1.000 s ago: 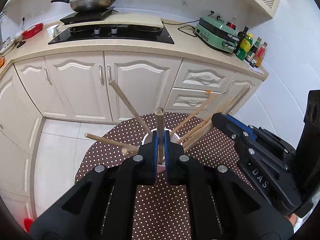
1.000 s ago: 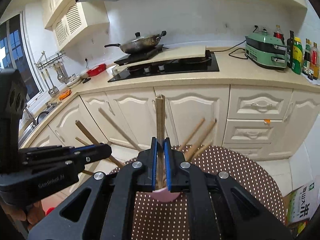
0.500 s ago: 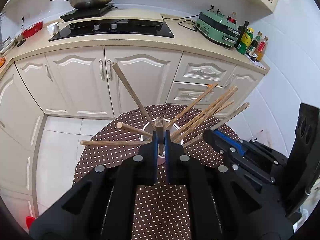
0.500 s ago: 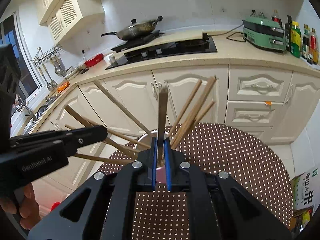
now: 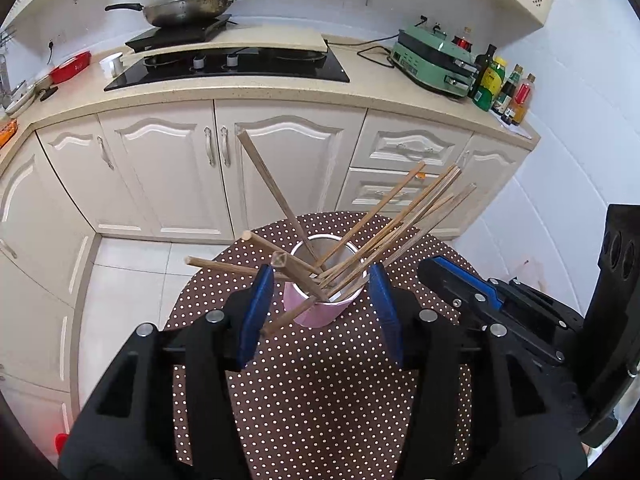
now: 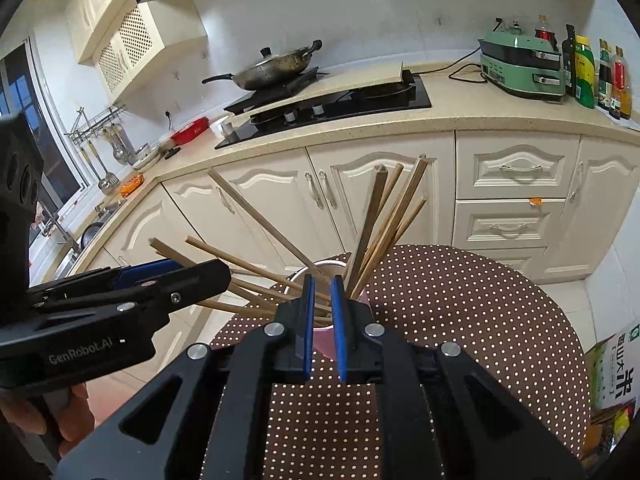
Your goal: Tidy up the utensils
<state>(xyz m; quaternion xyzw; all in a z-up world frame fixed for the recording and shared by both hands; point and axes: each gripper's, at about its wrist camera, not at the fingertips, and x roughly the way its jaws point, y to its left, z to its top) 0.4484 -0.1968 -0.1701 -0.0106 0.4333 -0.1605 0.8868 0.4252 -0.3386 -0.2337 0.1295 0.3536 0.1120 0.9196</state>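
- Wooden chopsticks [image 5: 384, 220] are standing fanned out in a pink cup [image 5: 316, 312] on the polka-dot table [image 5: 320, 380].
- Left gripper [image 5: 320, 312] is opening, its jaws flanking the cup; a chopstick is lying loose between them, not pressed.
- Right gripper [image 6: 322, 320] is parting slightly just before the cup, gripping nothing.

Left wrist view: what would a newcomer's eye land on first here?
A pink cup on the round polka-dot table, bristling with wooden chopsticks fanned out in all directions. The left claw frames it, its jaws opening with nothing pressed between them. Behind, a lidded wok sits on the counter's cooktop.
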